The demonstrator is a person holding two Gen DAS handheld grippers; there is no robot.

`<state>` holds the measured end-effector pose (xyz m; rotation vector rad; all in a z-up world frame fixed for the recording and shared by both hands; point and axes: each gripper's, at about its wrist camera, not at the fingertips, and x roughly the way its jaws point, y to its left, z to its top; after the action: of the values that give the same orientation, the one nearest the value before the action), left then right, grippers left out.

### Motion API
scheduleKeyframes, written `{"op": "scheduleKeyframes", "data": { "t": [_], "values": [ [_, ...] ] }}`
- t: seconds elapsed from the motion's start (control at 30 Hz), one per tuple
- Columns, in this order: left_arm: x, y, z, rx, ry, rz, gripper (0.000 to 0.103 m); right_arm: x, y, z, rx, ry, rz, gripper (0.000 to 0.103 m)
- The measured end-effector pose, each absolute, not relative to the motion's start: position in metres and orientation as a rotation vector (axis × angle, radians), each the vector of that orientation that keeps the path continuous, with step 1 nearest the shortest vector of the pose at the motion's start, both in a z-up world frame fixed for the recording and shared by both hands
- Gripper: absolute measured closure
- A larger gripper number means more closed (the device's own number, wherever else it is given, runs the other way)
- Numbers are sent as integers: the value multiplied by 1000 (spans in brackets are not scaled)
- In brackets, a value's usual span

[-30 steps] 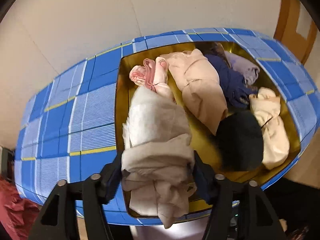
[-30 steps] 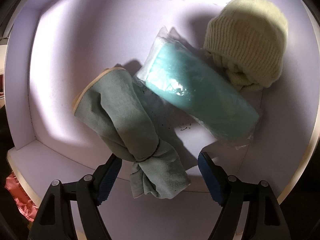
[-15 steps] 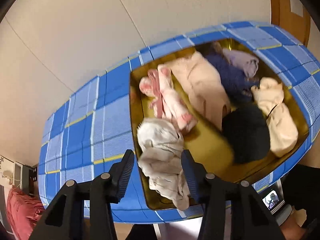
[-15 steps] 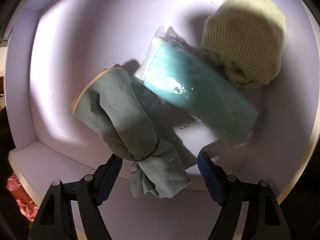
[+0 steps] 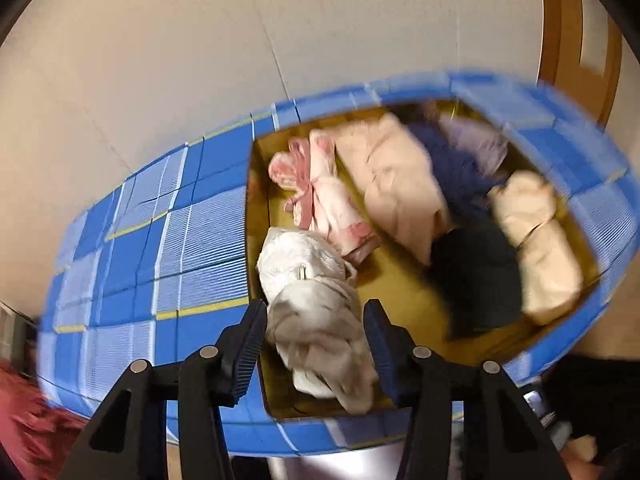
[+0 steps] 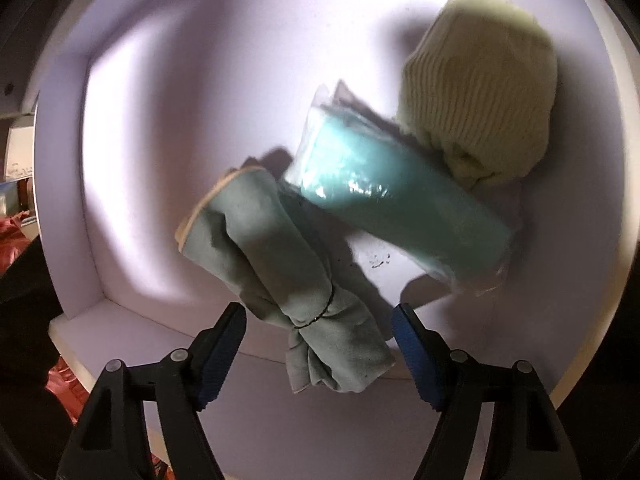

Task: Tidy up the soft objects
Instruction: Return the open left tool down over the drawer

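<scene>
In the left wrist view a blue plaid box (image 5: 192, 240) with a gold lining holds several rolled cloth bundles. A white bundle (image 5: 308, 280) lies in its near left corner. My left gripper (image 5: 314, 312) hovers over that bundle, jaws partly open and not pressing on it. In the right wrist view a grey-green rolled cloth (image 6: 272, 248), tied with a thin band, lies in a white bin (image 6: 160, 120). My right gripper (image 6: 318, 312) stands open above the cloth's near end, with gaps on both sides. Beside the cloth lie a teal roll in clear wrap (image 6: 392, 196) and a cream knit hat (image 6: 480, 108).
The box also holds a pink bundle (image 5: 324, 196), a peach bundle (image 5: 396, 184), a navy piece (image 5: 452, 168), a black item (image 5: 476, 276) and a cream bundle (image 5: 540, 248). Red fabric (image 5: 24, 420) lies at lower left, and a wooden door frame (image 5: 576, 40) stands behind the box.
My left gripper has let go of the white bundle, drawn back from the box and narrowed its jaws. The bundle now rests in the box. The right gripper has barely moved.
</scene>
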<state>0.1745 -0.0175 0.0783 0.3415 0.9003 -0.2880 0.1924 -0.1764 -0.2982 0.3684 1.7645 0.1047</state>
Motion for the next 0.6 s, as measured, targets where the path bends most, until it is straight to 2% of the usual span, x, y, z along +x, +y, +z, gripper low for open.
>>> {"op": "scheduleKeyframes", "data": {
  "t": [0.17, 0.3, 0.37, 0.6],
  "values": [
    [137, 21, 90, 113, 835, -389, 50, 186, -176, -299, 342, 1777, 108, 26],
    [103, 44, 76, 34, 820, -417, 43, 179, -172, -300, 293, 1786, 115, 26],
    [87, 52, 61, 25, 835, -423, 42, 176, -168, -301, 253, 1786, 119, 28],
    [65, 53, -15, 44, 1007, -435, 41, 171, -155, -301, 187, 1778, 117, 45]
  ]
}}
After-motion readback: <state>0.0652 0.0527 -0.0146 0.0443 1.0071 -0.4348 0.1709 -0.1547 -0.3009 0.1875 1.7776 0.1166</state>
